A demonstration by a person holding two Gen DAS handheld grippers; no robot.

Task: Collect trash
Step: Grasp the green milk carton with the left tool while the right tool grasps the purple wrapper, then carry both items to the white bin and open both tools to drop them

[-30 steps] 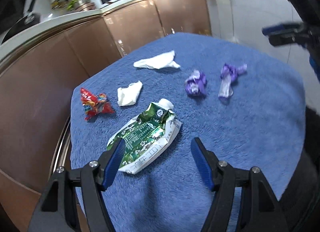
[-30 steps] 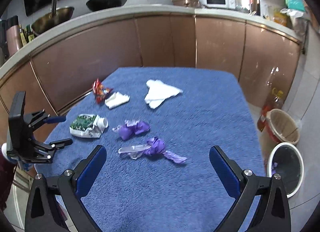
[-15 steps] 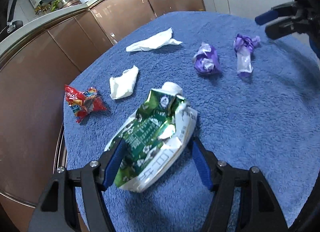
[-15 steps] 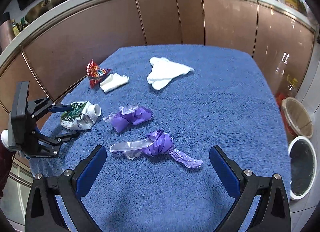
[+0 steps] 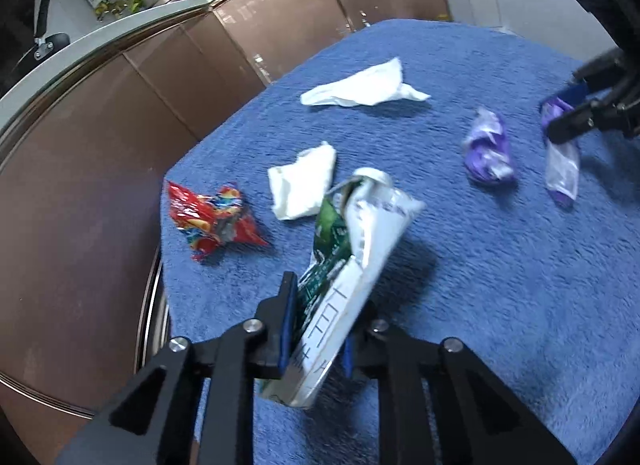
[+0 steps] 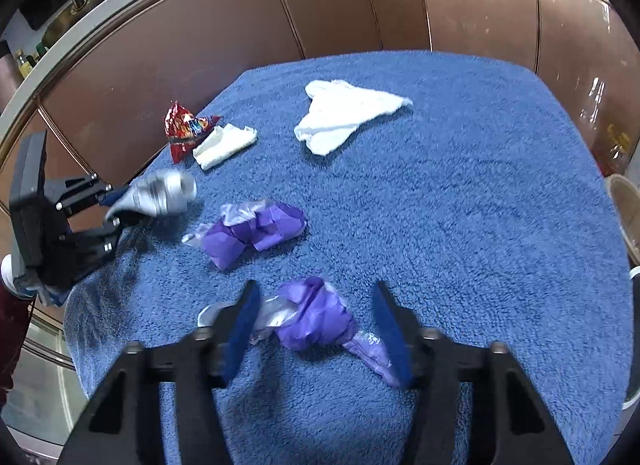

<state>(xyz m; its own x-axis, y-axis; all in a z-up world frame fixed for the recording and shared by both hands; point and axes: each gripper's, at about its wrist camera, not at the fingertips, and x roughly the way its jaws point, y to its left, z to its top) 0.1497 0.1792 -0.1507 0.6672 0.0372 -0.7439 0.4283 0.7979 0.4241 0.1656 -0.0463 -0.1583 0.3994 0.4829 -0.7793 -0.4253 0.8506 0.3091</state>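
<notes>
My left gripper [image 5: 316, 329] is shut on a crushed green and white carton [image 5: 352, 265] and holds it tilted above the blue towel [image 5: 500, 285]. It shows at the left of the right wrist view [image 6: 158, 197]. My right gripper [image 6: 320, 329] is open, its fingers on either side of a purple wrapper [image 6: 312, 317] lying on the towel. A second purple wrapper [image 6: 256, 229] lies just beyond. A red snack bag [image 5: 212, 217], a small white tissue [image 5: 304, 181] and a larger white tissue [image 5: 368, 85] lie farther back.
Brown cabinet fronts [image 6: 320, 9] curve around the table's far side under a counter with a sink and appliances. A basket [image 6: 628, 209] stands on the floor at the right edge.
My left gripper closed on the carton and lifted it off the towel. My right gripper moved down and forward until its fingers came around the nearer purple wrapper, narrowing a little.
</notes>
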